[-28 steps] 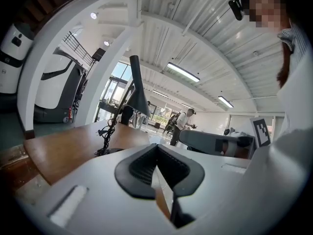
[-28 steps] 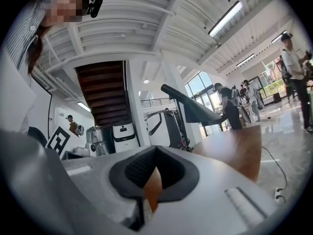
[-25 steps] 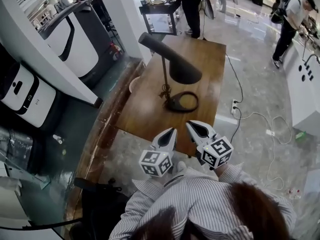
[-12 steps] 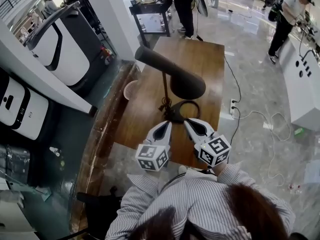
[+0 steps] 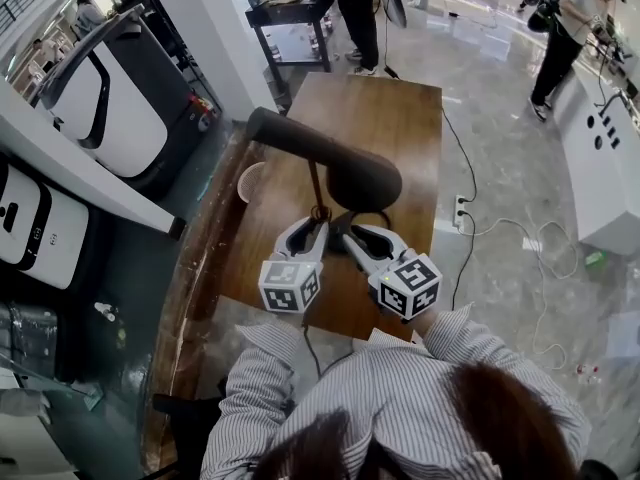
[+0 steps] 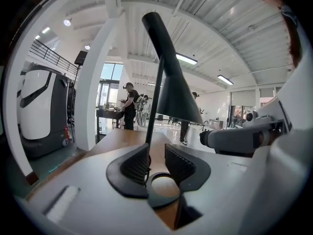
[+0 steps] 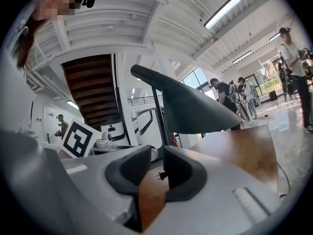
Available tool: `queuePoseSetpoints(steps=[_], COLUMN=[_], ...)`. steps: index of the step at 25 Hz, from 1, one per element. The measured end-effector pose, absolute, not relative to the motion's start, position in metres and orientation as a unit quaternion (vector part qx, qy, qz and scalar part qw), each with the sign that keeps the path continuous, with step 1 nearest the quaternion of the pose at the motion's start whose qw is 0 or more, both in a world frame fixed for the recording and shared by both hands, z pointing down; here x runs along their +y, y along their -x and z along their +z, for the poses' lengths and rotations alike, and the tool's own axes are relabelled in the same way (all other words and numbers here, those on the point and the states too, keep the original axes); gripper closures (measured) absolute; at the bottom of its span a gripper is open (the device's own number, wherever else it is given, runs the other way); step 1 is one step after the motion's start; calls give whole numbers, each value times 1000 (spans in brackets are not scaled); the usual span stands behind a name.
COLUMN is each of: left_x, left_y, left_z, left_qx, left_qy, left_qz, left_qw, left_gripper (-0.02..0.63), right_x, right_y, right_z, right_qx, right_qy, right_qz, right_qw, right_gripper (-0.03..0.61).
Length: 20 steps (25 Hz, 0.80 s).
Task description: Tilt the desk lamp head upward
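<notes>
A black desk lamp stands on the wooden table (image 5: 395, 118). Its cone head (image 5: 360, 180) hangs mouth down, over a thin stem (image 5: 316, 183) and a ring base (image 5: 338, 230). My left gripper (image 5: 303, 233) is low at the base's left, just short of the stem (image 6: 154, 111). Its jaws are opening, and only the base ring (image 6: 163, 201) shows through the gap, not pressed by the pads. My right gripper (image 5: 358, 240) is at the base's right, open and empty, below the head (image 7: 195, 106). The grippers hide part of the base.
White and black machines (image 5: 100, 98) line the left wall. A dark cart (image 5: 290, 13) and standing people (image 5: 350, 8) are beyond the table's far end. A power strip with cables (image 5: 462, 211) lies on the floor at the right, by a white counter (image 5: 610, 168).
Both grippers have come forward from the table's near edge to the lamp's base, one on each side of the stem. The left jaws now stand apart.
</notes>
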State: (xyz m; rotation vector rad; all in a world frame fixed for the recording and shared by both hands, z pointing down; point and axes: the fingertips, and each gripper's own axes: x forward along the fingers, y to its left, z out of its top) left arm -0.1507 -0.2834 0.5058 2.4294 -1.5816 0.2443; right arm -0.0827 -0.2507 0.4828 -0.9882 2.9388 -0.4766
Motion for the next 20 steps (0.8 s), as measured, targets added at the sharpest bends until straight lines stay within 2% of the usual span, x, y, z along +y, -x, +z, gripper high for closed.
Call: queuePoseSetpoints(steps=[3, 14, 17, 20], left_x=[-299, -338, -340, -340], left_y=[154, 150, 147, 142], left_z=[510, 511, 516, 518], left_qx=[-543, -532, -527, -521], left_qy=[-827, -835, -837, -841], left_qz=[87, 84, 87, 92], left_qw=[117, 114, 117, 113], left_gripper=[482, 476, 482, 522], right_x=[-258, -285, -290, -292], right_y=[83, 85, 84, 83], right_z=[486, 472, 473, 474], right_qx=[935, 929, 923, 919], right_qy=[316, 326, 338, 345], right_qz=[-163, -169, -175, -176], right_qw=[4, 51, 67, 76], right_gripper=[506, 506, 506, 508])
